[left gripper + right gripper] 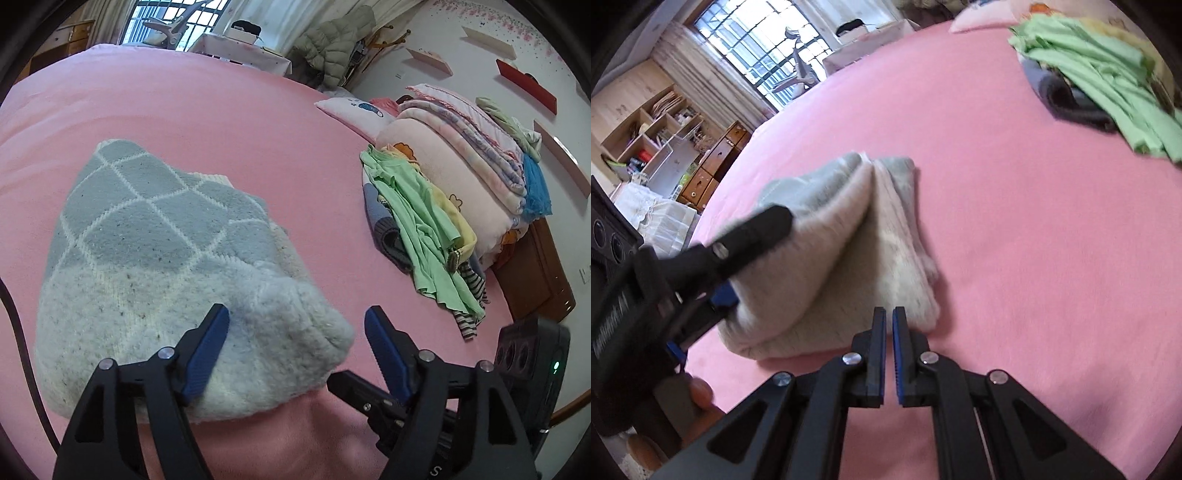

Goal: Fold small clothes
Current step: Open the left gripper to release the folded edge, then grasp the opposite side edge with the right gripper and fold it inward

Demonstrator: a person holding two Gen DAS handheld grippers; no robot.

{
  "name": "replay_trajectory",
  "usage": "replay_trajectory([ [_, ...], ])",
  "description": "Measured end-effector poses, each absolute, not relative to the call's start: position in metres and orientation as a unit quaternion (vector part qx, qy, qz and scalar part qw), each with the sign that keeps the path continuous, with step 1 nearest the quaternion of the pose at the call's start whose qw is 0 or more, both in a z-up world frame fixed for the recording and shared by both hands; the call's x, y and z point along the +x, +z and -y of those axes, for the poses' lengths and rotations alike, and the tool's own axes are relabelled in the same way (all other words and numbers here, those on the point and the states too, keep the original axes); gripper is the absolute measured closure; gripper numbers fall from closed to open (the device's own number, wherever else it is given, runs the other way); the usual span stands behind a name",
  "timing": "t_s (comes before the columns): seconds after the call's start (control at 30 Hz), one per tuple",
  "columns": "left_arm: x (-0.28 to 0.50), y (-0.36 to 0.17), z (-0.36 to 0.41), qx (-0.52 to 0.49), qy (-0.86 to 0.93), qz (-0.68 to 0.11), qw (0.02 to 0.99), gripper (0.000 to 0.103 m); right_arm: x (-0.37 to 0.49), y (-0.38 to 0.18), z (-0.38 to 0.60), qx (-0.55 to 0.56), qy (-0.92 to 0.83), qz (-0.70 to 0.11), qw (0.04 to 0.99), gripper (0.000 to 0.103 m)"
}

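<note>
Broadly, the pink bed sheet (229,110) lay flat and bare across most of the mattress, with wide free room beyond and to the right of the folded sweater (155,258), out to the far edge under the barred window (753,55). The sweater, grey-blue with a white diamond pattern and a cream ribbed hem, sat near the close side of the bed, folded into a thick bundle whose layered edges showed in the right wrist view (849,266).

Well apart on the right, a heap of unfolded clothes (424,221), mostly green with striped and dark pieces under it, leaned against a stack of folded blankets (461,166) and a pillow (354,110) at the headboard side. That heap bounded the open sheet on that side. A padded jacket (332,44) hung beyond the bed, and wall shelves (524,77) ran above the blankets. Open wooden shelving (653,129) stood past the bed's left edge.

The left gripper (295,328) pointed downward over the sweater's near hem, its blue-padded jaws spread wide: one finger (207,350) over the knit, the other over bare sheet, with the hem's corner between them and neither pad pressing. The right gripper (889,314) hung tilted down at the bundle's near right corner, jaws closed to a thin slit with nothing in them. A fingertip of the person's hand (701,395) showed at the left gripper's handle
</note>
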State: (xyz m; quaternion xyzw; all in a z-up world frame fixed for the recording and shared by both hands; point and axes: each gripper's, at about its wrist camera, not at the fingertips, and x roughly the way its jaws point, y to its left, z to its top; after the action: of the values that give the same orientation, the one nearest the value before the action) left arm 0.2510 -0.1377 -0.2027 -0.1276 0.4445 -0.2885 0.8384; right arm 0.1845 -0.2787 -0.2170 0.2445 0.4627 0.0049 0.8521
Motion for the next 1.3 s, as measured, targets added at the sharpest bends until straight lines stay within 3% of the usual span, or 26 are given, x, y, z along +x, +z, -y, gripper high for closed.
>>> replay_trajectory([
  [0.23,0.242,-0.176,0.103,-0.164,-0.326,-0.448,0.816,0.025,0.196,-0.202,0.283,0.228,0.030,-0.469,0.853,0.098],
  [0.3,0.236,-0.164,0.081,-0.167,-0.326,-0.434,0.823,0.020,0.192,-0.200,0.286,0.240,0.045,-0.467,0.850,0.084],
  [0.37,0.229,-0.155,0.059,-0.159,-0.311,-0.417,0.839,0.017,0.194,-0.196,0.294,0.266,0.054,-0.459,0.846,0.047],
  [0.4,0.226,-0.151,0.048,-0.154,-0.301,-0.410,0.847,0.017,0.196,-0.194,0.297,0.273,0.056,-0.455,0.846,0.044],
  [0.57,0.218,-0.157,0.011,-0.101,-0.227,-0.394,0.885,0.017,0.212,-0.183,0.306,0.327,0.091,-0.443,0.830,0.044],
  [0.73,0.227,-0.190,0.010,-0.089,-0.189,-0.427,0.880,0.017,0.236,-0.189,0.302,0.369,0.117,-0.466,0.795,0.035],
  [0.9,0.234,-0.213,0.025,-0.079,-0.187,-0.456,0.867,0.017,0.260,-0.192,0.288,0.371,0.126,-0.495,0.776,0.033],
  [1.23,0.228,-0.217,0.042,-0.039,-0.161,-0.448,0.878,0.014,0.269,-0.193,0.246,0.225,0.073,-0.583,0.778,0.030],
  [1.3,0.228,-0.217,0.041,-0.042,-0.166,-0.452,0.875,0.014,0.267,-0.204,0.242,0.212,0.071,-0.603,0.765,0.036],
])
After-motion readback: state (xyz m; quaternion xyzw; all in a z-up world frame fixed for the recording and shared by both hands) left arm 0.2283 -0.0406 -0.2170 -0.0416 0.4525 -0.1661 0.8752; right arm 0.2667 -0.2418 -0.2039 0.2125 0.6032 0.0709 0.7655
